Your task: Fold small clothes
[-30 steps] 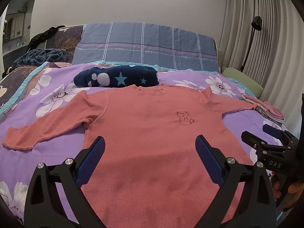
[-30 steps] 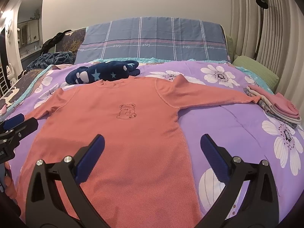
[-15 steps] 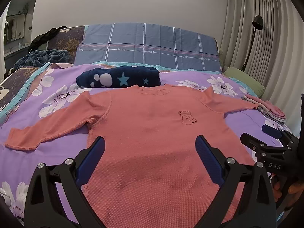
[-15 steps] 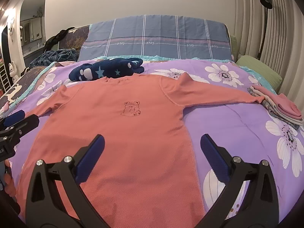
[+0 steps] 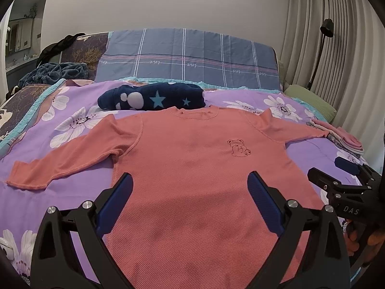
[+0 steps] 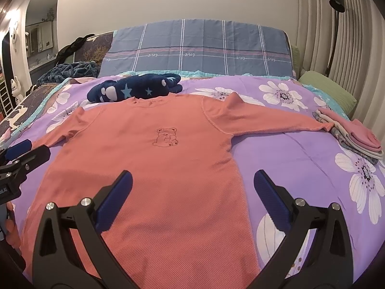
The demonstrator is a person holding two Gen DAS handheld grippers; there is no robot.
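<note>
The salmon shirt lies flat under both spread claws, left claw and right claw.

Both hand-held grippers drawn slightly back and up, coral shirt lower in view

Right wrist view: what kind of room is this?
Most likely a home bedroom: a bed with a purple floral bedspread, a plaid pillow at its head, pleated curtains alongside, and a salmon shirt laid flat for folding.
</note>
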